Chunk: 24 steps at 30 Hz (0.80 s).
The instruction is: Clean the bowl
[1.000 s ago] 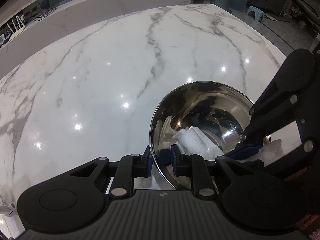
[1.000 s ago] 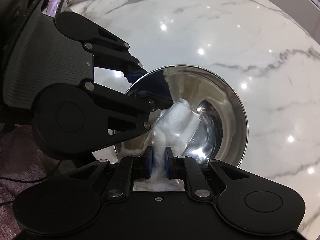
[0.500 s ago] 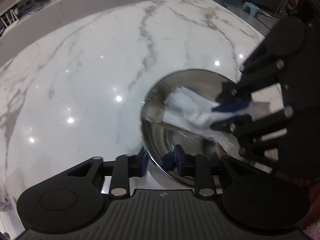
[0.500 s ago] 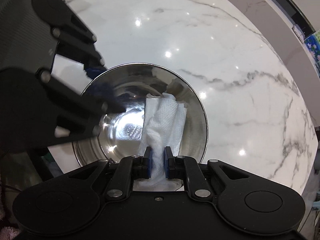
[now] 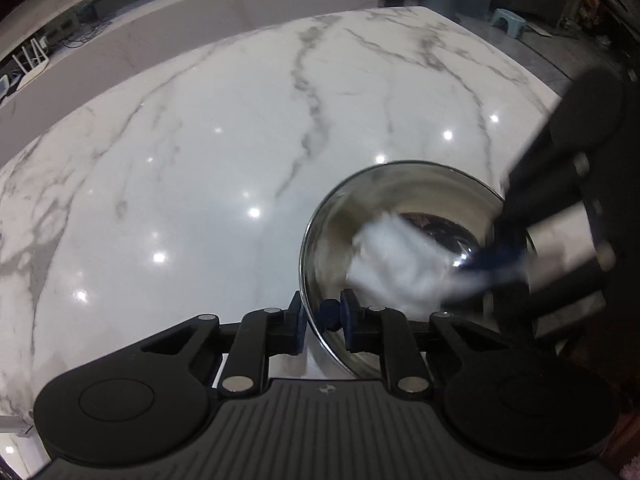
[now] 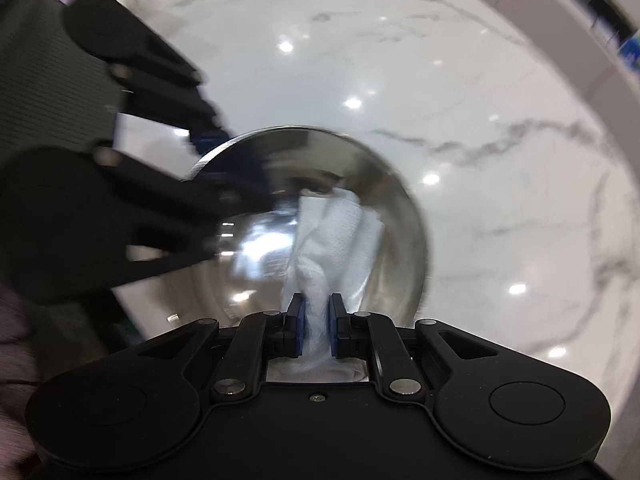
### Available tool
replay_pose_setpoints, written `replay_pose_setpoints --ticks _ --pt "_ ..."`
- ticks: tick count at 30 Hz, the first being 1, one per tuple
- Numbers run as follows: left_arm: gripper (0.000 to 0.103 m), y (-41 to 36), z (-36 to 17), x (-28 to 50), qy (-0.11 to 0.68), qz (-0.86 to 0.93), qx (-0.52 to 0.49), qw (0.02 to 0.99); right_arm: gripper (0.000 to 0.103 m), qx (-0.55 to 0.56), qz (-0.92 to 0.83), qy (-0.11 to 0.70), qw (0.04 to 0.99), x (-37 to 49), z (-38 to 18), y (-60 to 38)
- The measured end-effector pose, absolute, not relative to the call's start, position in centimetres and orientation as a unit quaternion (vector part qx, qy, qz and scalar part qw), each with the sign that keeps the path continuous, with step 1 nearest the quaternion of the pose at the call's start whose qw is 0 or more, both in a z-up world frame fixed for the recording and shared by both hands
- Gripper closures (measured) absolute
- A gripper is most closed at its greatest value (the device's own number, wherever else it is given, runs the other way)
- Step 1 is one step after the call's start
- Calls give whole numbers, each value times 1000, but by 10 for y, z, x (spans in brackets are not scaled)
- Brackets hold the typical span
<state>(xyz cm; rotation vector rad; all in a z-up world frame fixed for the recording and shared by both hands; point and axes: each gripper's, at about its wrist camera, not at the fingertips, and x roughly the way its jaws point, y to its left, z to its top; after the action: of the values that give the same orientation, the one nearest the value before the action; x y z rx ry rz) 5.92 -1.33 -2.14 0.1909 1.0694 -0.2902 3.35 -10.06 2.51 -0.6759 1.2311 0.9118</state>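
Marble counter (image 5: 240, 160): paper towel (image 6: 340, 232) swept across bowl (image 5: 320, 232); left jaws still clamp rim, right jaws towel.

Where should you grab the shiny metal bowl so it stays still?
Pinch the steel bowl by its thin rim, from the near side, one finger inside and one outside. The round wall is too wide and slippery. The left gripper grips it there already.

Clamped in the left tongs (image 5: 323, 322), the bowl (image 5: 320, 224) was mirror-polished metal; in the right tongs (image 6: 316, 326), embossed white paper towel (image 6: 340, 224). The desk (image 5: 200, 160) was glossy veined marble.
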Motion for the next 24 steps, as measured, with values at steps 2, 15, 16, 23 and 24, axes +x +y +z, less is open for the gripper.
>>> replay_pose_setpoints --ticks 2,15,16,23,24 --pt "86 -14 -22 59 505 -137 93 847 93 -271 427 557 659 33 24 -99" --pt "81 -13 -23 59 518 -147 88 838 93 -379 365 504 685 27 16 -88" --pt "76 -13 -24 58 525 -153 83 833 93 -378 367 504 685 27 15 -88" --pt "73 -12 -25 52 531 -173 86 825 93 -355 371 516 686 33 15 -91" --pt "75 -10 -25 52 530 -172 84 826 93 -355 371 516 686 33 14 -90"
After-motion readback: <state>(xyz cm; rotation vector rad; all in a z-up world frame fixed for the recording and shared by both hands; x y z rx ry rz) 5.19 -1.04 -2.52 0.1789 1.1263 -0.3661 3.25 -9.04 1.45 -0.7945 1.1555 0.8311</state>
